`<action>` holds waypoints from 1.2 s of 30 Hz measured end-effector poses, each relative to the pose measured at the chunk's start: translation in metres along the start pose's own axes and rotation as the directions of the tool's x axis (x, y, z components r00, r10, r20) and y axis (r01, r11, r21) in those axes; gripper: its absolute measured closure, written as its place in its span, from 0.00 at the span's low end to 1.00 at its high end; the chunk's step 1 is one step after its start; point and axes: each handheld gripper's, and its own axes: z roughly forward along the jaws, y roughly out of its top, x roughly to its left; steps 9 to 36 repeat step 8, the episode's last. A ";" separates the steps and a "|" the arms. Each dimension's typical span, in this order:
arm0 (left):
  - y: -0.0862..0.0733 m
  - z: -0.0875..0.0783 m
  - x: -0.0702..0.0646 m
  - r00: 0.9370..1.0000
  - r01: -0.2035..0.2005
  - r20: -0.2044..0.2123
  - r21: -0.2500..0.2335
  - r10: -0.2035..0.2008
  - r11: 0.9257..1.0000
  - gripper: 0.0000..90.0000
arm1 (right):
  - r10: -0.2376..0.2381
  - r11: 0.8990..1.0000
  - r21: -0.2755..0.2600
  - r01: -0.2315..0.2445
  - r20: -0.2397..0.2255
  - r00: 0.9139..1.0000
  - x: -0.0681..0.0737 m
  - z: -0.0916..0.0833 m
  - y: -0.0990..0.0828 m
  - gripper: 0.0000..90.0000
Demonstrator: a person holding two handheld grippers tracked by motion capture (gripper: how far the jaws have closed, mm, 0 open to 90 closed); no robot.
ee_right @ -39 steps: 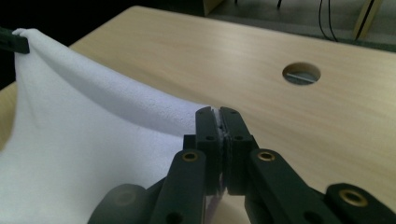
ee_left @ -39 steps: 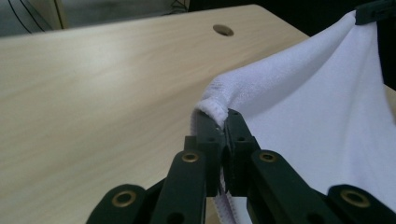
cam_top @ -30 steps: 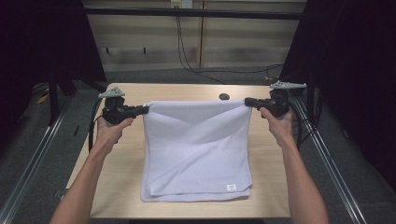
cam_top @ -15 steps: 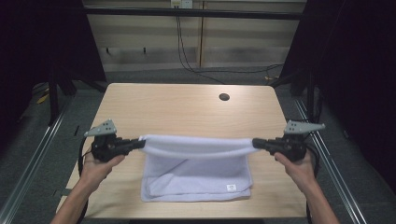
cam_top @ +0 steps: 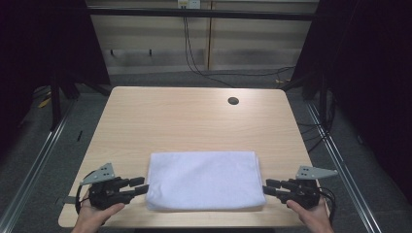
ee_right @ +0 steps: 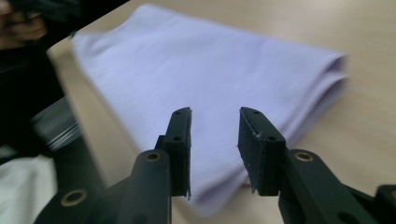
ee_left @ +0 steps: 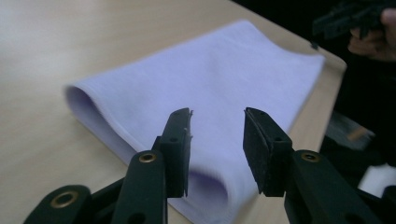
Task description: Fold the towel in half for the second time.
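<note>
White terry-cloth towel (cam_top: 204, 180), folded in half into a wide rectangle, lying flat on the light wooden table (cam_top: 194, 121) at the near edge, roughly centred left to right. Fold along the far side, loose edges toward the near side. Cloth smooth, no big wrinkles.

Left black two-jaw gripper (cam_top: 141, 187) held low at the near-left corner of the towel, tips just beside the towel's left edge. Jaws parted, just been opening, nothing clamped. In the left gripper view (ee_left: 217, 140) gap between the pads clear, towel corner lying on the table beyond and below the tips, pads off the cloth.

Right black two-jaw gripper (cam_top: 267, 187) mirrored at the near-right corner, tips just beside the towel's right edge. Jaws also apart, just been opening, empty. In the right gripper view (ee_right: 215, 140) pads spread about the same, folded layers of the towel visible at the corner, no pinch on the fabric.

Hands (cam_top: 97, 216) gripping both tools from the near side, grey three-cornered plate on top of each. Small round dark hole (cam_top: 233, 101) in the table at the far right, well apart from the towel.
</note>
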 end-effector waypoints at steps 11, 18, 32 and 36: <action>-0.010 0.010 0.025 0.990 0.097 -0.110 0.030 -0.093 0.995 0.41 | 0.061 0.990 -0.139 -0.039 0.154 0.986 -0.019 -0.013 -0.003 0.48; -0.010 0.010 0.025 0.990 0.097 -0.110 0.030 -0.093 0.995 0.41 | 0.061 0.990 -0.139 -0.039 0.154 0.986 -0.019 -0.013 -0.003 0.48; -0.010 0.010 0.025 0.990 0.097 -0.110 0.030 -0.093 0.995 0.41 | 0.061 0.990 -0.139 -0.039 0.154 0.986 -0.019 -0.013 -0.003 0.48; -0.010 0.010 0.025 0.990 0.097 -0.110 0.030 -0.093 0.995 0.41 | 0.061 0.990 -0.139 -0.039 0.154 0.986 -0.019 -0.013 -0.003 0.48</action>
